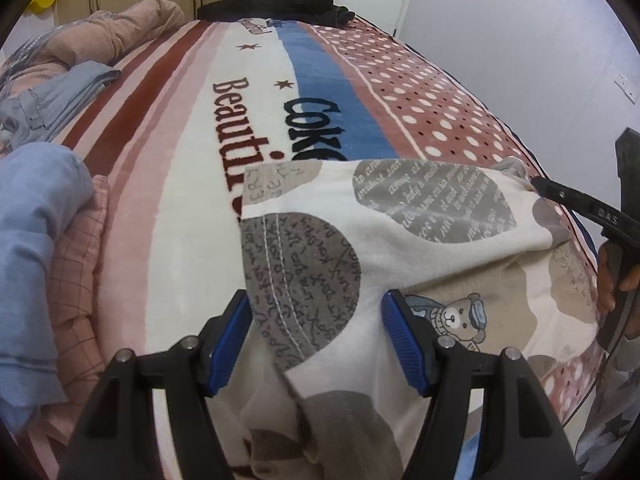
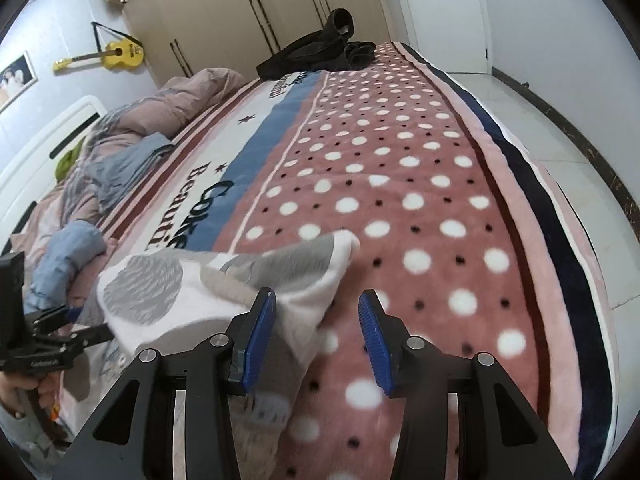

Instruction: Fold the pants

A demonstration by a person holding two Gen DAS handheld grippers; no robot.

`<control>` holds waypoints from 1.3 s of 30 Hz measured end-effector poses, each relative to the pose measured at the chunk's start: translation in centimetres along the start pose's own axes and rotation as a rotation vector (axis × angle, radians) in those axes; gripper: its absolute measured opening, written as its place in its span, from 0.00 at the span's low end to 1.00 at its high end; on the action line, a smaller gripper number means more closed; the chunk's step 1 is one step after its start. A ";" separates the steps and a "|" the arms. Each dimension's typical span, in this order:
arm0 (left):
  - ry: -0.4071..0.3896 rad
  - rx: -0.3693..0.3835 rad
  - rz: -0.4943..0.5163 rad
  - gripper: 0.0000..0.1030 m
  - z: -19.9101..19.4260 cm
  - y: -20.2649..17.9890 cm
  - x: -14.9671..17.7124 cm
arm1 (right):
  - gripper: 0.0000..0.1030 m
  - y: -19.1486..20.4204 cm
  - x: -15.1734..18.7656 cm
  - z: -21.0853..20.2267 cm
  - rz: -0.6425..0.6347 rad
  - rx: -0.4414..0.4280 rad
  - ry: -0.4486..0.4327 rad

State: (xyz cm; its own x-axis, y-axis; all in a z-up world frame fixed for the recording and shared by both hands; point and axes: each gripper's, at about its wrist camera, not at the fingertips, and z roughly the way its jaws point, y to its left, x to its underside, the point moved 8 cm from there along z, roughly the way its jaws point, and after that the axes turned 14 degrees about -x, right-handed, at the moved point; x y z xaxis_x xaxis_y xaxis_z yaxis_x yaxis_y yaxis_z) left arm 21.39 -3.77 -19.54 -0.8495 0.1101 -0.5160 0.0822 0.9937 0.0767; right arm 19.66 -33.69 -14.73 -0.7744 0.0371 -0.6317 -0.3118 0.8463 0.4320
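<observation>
The pants (image 1: 400, 216) are cream fleece with grey printed circles and a teddy-bear motif, lying on the bed's near end, partly folded over. In the left wrist view my left gripper (image 1: 316, 336) is open, its blue pads either side of the pants' near edge, with cloth between them. My right gripper (image 1: 538, 184) reaches the folded layer's far right corner from the right. In the right wrist view the pants (image 2: 168, 300) lie left of centre; my right gripper (image 2: 318, 340) is open, with a fold of cloth by its left pad (image 2: 260, 340). The left gripper (image 2: 96, 332) shows at far left.
The bed carries a pink, blue and polka-dot blanket (image 2: 420, 184). A dark garment (image 2: 320, 52) lies at the far end. Blue and pink clothes and bedding (image 1: 44, 208) are piled along the left. The bed's right edge (image 2: 568, 248) drops to a tiled floor.
</observation>
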 end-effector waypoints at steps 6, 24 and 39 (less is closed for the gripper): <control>0.004 0.013 -0.006 0.66 0.4 0.3 -0.1 | 0.34 -1.1 -1.0 2.3 0.009 0.040 0.020; 0.005 0.000 -0.014 0.68 0.6 1.3 0.3 | 0.49 -0.2 -0.2 3.9 -0.004 0.026 0.073; 0.061 0.136 -0.028 0.58 1.6 -1.8 0.7 | 0.65 3.1 6.1 0.0 0.262 -0.342 0.141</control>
State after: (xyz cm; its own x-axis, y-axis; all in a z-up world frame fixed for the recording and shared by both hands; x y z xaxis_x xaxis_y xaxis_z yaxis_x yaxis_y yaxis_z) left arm 21.45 -5.46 -21.45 -0.8820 0.0849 -0.4635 0.1246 0.9906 -0.0556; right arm 13.97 -30.84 -17.31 -0.9113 0.1339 -0.3894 -0.2410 0.5931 0.7682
